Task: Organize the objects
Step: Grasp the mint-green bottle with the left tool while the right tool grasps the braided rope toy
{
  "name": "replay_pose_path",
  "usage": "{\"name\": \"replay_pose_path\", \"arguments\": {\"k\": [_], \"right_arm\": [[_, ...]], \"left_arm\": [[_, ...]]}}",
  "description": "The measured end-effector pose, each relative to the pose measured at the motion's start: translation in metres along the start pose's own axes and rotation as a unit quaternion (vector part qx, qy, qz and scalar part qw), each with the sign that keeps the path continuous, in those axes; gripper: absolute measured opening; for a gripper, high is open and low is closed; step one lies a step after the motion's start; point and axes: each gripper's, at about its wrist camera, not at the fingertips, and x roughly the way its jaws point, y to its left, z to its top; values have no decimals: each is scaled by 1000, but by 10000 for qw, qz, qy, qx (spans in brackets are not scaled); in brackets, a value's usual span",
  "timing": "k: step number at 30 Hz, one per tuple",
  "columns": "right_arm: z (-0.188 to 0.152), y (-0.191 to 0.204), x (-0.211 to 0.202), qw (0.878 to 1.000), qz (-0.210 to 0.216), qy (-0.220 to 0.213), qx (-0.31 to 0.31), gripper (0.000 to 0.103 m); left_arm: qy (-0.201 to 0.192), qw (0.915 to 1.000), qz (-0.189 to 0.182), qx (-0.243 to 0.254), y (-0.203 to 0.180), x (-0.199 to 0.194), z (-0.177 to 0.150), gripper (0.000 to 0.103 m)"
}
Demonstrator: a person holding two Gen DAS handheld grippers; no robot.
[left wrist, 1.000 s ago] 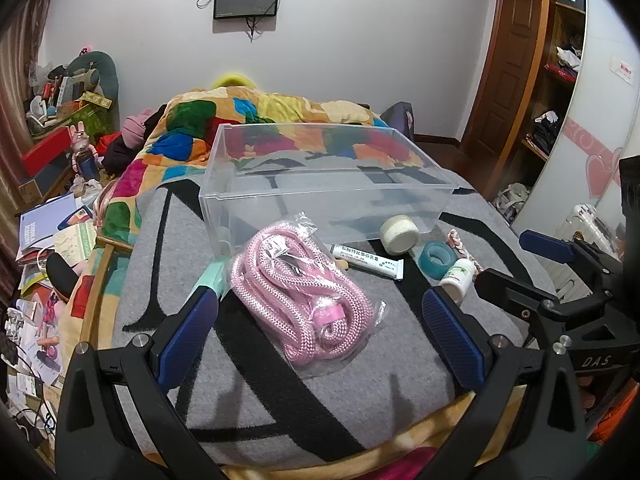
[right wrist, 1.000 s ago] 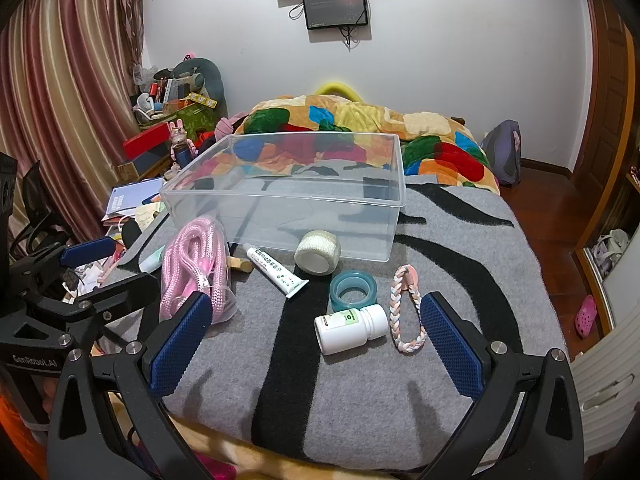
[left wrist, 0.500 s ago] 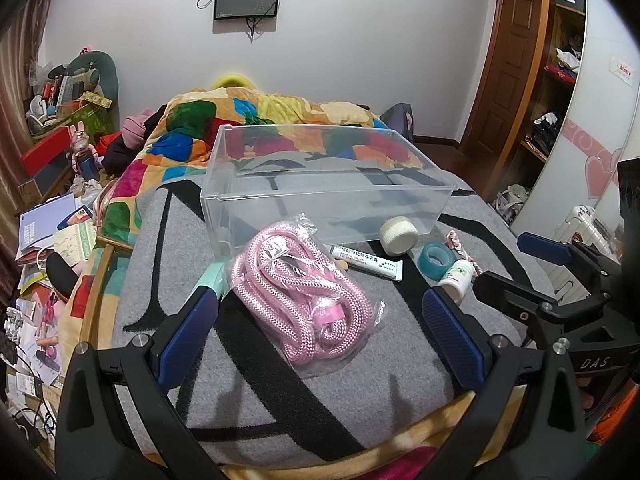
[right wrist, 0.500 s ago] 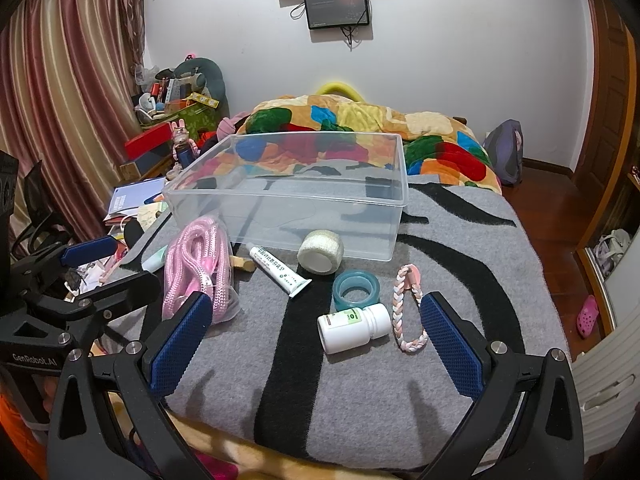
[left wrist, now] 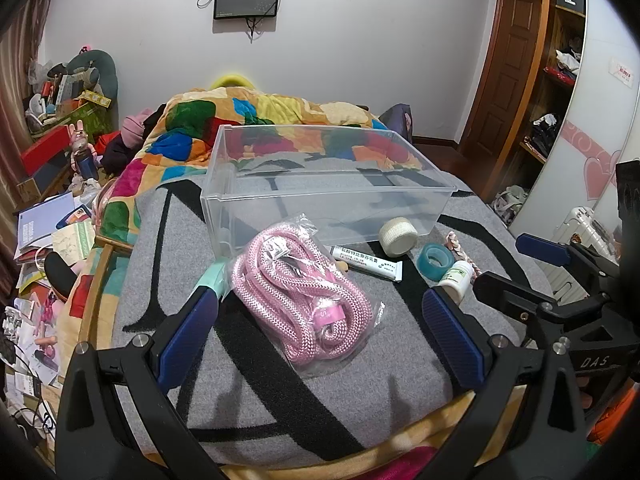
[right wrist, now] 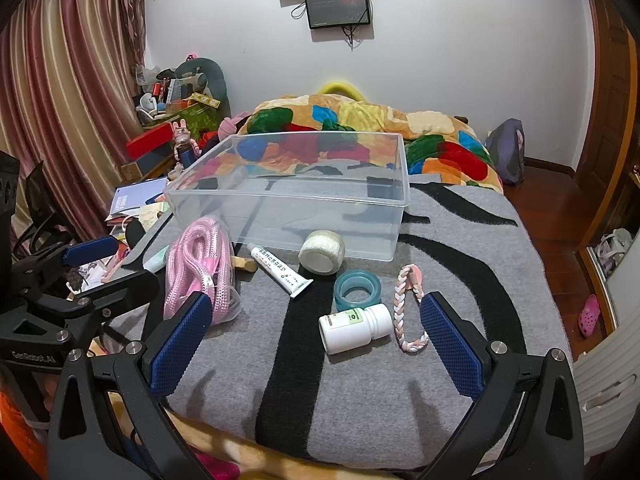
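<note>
"DAS" is read on the right tool (right wrist: 316, 340), "GenRobot.AI" on the left tool (left wrist: 320, 332). Both are held spread wide, nothing gripped, above the rope (left wrist: 304, 292) and bottle (right wrist: 354, 328).

A bedroom with white walls (right wrist: 460, 60). A dark wall-mounted screen (right wrist: 338, 8) hangs above a bed with a colourful patchwork quilt (right wrist: 360, 128). Striped curtains (right wrist: 68, 100) hang left; a wooden door (left wrist: 508, 80) stands right, above dark wood flooring (right wrist: 560, 208).
</note>
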Motion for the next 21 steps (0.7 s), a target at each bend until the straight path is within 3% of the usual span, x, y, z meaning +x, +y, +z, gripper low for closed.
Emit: {"name": "replay_pose_path", "arguments": {"k": [4, 8, 21], "right_arm": [[-1, 1, 0, 10000, 38, 0, 36, 102], [-1, 0, 2, 9999, 36, 24, 98, 99], [4, -59, 20, 9970, -393, 242, 614, 65]], "left_arm": [[-8, 10000, -11, 0, 1, 0, 1, 103], [91, 9999, -57, -3, 6, 5, 3, 84], [446, 9977, 240, -457, 62, 28, 6, 63]]}}
